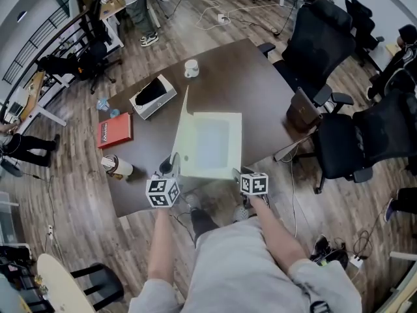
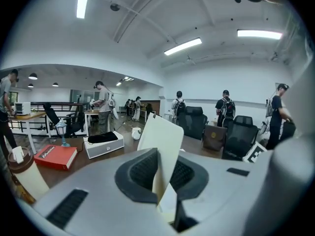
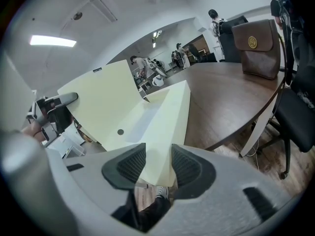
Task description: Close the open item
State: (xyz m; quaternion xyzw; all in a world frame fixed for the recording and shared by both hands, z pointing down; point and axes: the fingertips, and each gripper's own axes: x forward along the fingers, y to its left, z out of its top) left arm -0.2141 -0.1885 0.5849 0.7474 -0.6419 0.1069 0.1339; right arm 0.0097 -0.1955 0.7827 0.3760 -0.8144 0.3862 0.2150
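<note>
I am clamping my left gripper on the thin upright lid of the pale cream box. The box is lying open at the near edge of the dark surface. My right gripper is gripping its near corner.

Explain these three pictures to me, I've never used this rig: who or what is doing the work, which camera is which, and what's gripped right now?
There is no robot here: a person works two handheld grippers, each with two fingers. The overhead picture comes from a camera on the person's head, looking down at the table. The other two cameras ride on the grippers and look along their fingers. On the table sit a pale box with its lid standing up, a red book, a white mug and a brown bag. The left gripper is shut on the lid's edge. The right gripper clamps the box's near corner.
</note>
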